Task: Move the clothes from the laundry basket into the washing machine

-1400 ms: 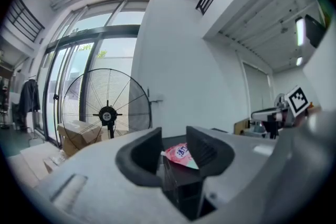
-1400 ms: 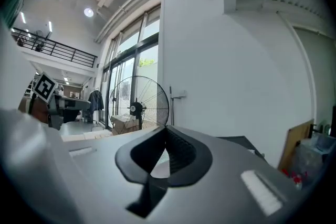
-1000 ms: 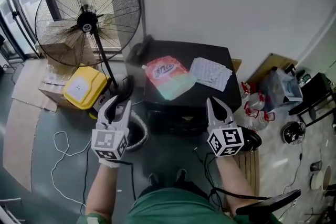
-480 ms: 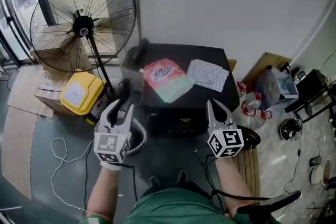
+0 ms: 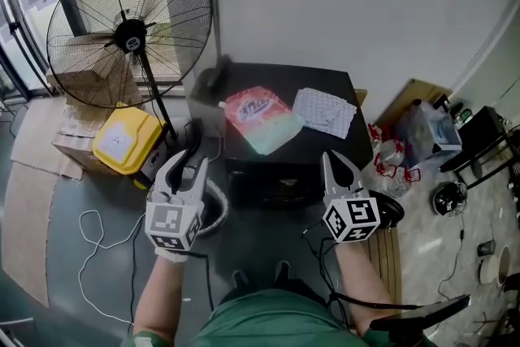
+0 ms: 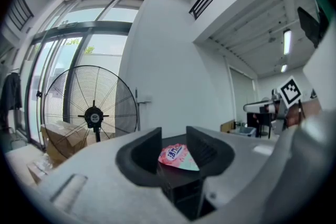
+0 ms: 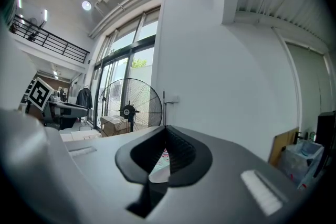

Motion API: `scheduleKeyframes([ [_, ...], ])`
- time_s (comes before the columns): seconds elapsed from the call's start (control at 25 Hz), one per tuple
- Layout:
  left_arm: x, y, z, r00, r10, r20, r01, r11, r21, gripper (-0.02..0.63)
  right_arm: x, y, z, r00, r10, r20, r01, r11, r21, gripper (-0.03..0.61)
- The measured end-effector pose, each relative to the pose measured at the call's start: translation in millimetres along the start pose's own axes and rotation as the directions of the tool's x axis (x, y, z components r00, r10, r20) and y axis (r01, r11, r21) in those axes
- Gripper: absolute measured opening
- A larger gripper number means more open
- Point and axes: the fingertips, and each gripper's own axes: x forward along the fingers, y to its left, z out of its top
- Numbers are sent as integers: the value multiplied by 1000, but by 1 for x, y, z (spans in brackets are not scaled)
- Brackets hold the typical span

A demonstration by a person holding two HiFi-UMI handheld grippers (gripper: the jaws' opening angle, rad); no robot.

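The left gripper (image 5: 187, 163), fingers part open, and right gripper (image 5: 336, 163), fingers closed, both empty, point at the black worktop (image 5: 280, 79) at 12 o'clock, apparently a ready stance; no clothes or laundry basket are identifiable.

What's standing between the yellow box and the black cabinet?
The floor fan: its pole comes down between the yellow box and the black cabinet, as the head view shows.
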Motion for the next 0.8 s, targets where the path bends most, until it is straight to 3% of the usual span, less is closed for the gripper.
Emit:
scheduleKeyframes([
  [0.8,-9,-2,-12,1000,-21,7,21,1000,-10,144,-14,15,-8,1000,-3,-10,2,999,-38,2],
])
